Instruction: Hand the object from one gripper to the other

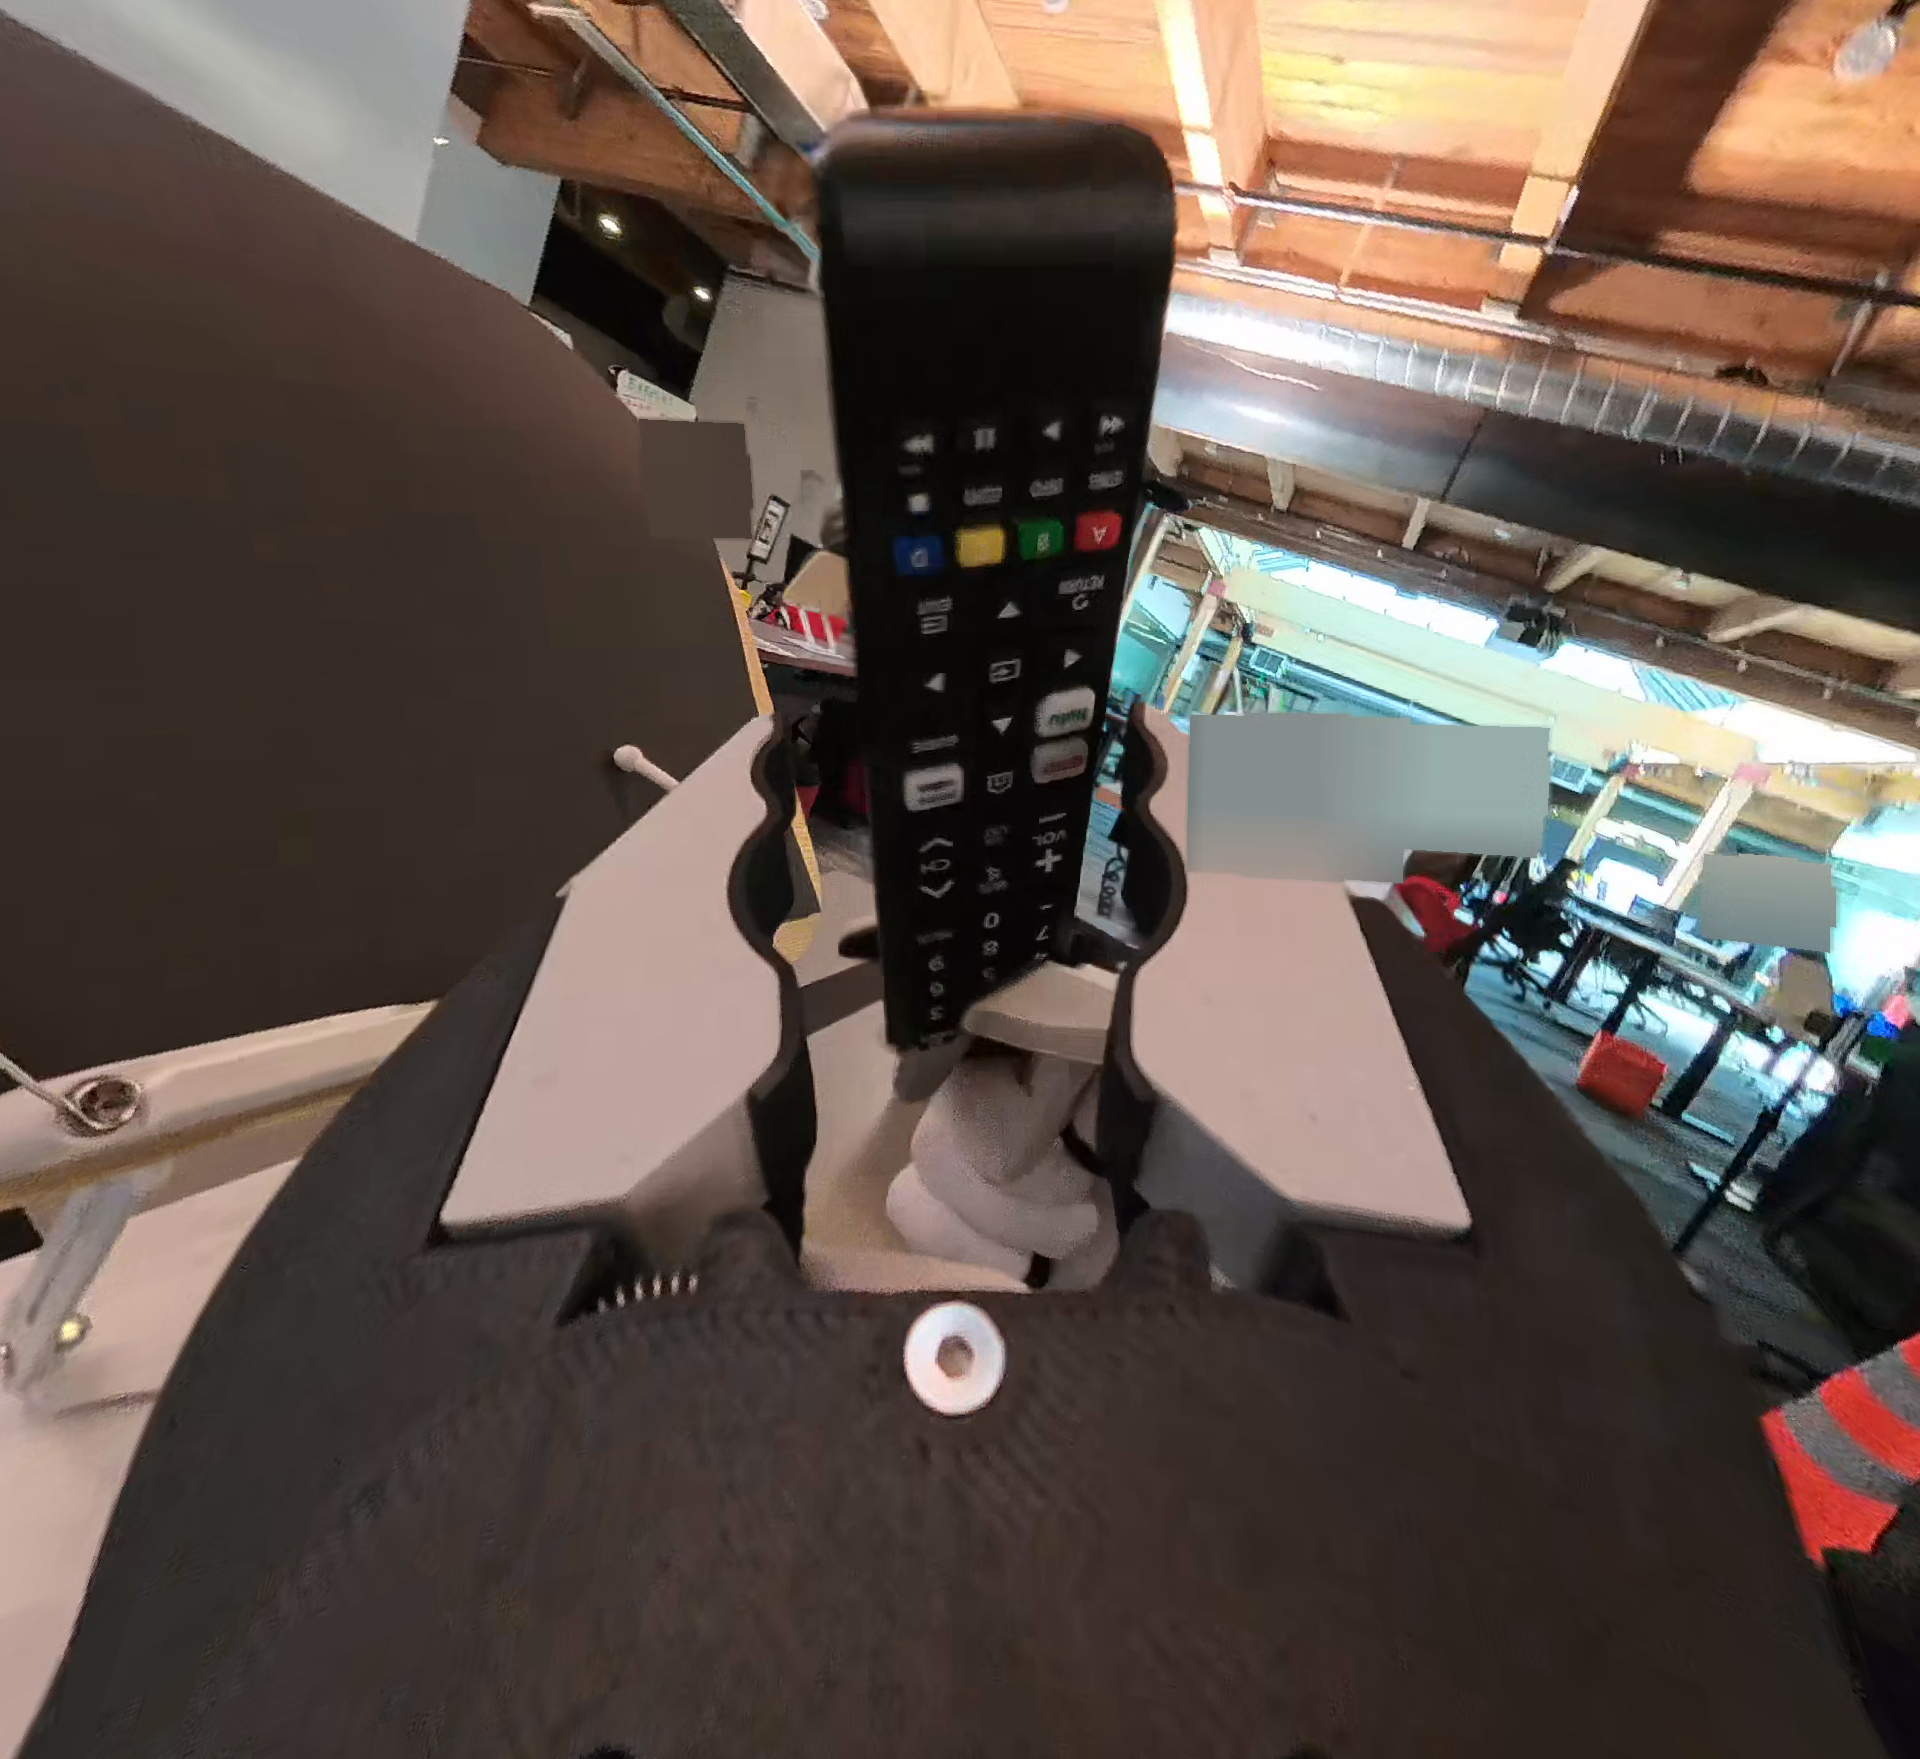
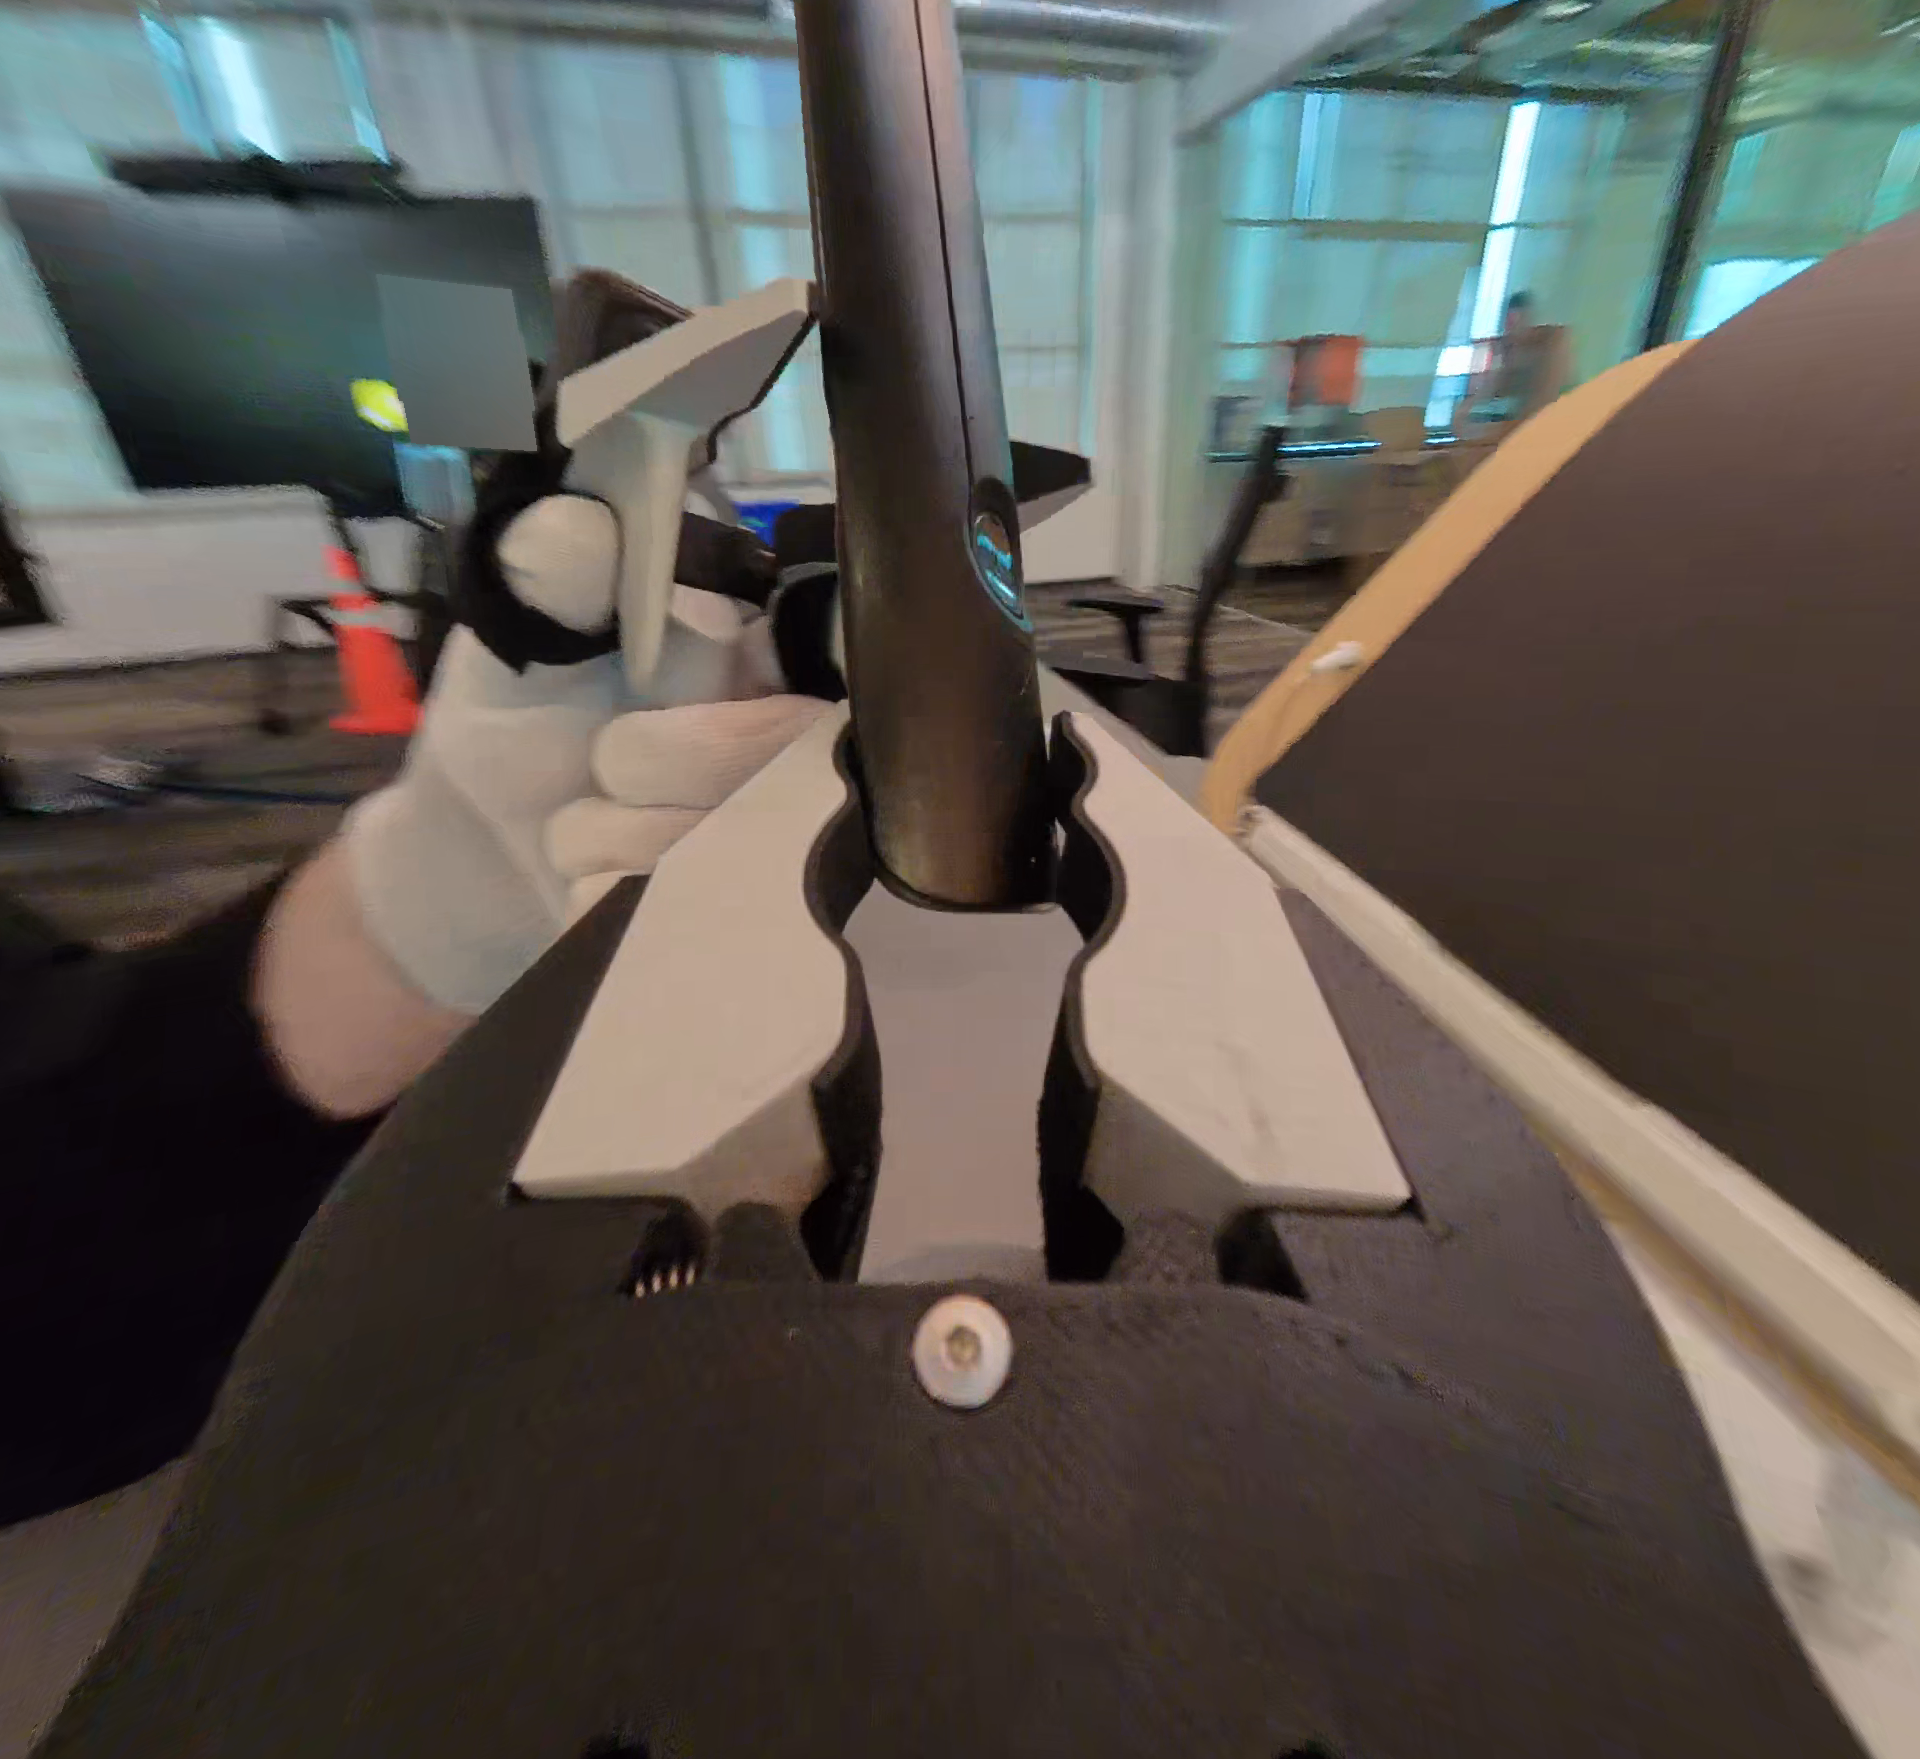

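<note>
Item: remote (image 2: pixel 925 421), black, long axis upright. We see the right tool (image 2: pixel 956 816) clamped on its lower end. The left tool (image 1: pixel 951 836) stands wide, fingers flanking the remote, not touching, ready to close.

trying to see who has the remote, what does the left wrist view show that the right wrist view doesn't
Only the left wrist view shows the remote's button face, standing between the left gripper's fingers with a gap on each side.

Only the right wrist view shows the remote's plain back and side, its lower end pinched by the right gripper, plus the left gripper and a white-gloved hand beyond.

Both show the same black remote held upright in the air.
</note>
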Motion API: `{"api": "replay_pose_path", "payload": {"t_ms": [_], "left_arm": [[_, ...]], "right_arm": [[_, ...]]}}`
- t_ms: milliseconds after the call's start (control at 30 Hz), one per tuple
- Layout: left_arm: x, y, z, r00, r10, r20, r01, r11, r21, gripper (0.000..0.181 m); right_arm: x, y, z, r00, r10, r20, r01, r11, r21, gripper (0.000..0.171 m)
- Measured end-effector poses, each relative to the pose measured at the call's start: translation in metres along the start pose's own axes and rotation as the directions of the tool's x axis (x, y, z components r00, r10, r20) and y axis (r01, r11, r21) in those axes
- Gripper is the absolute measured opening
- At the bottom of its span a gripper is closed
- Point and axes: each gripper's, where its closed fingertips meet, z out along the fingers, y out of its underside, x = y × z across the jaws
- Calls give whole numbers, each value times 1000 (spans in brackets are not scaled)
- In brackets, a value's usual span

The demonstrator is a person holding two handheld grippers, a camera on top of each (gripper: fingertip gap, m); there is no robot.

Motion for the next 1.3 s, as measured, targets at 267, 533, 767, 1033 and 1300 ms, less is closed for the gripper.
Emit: {"api": "replay_pose_path", "payload": {"t_ms": [267, 533, 767, 1033, 1300], "left_arm": [[34, 22, -2, 968, 70, -241, -92, 992, -82, 29], [-5, 8, -3, 999, -15, -51, 14, 1000, -7, 24], [-15, 4, -6, 1000, -25, 19, 25, 1000, -13, 25], [-13, 3, -4, 974, -222, 49, 222, 975, 3, 23], [-13, 5, -6, 915, -404, 3, 404, 914, -32, 23]], "right_arm": [[-48, 16, -2, 880, 258, 399, -252, 965, -68, 29], [-8, 25, 16, 1000, 6, 18, -4, 993, -118, 49], [6, 11, 19, 711, -670, -214, 554, 721, -417, 70], [24, 4, 23, 141, -954, -264, 711, 283, -643, 74], [14, -16, 16, -113, -946, -303, 756, 116, -644, 47]]}}
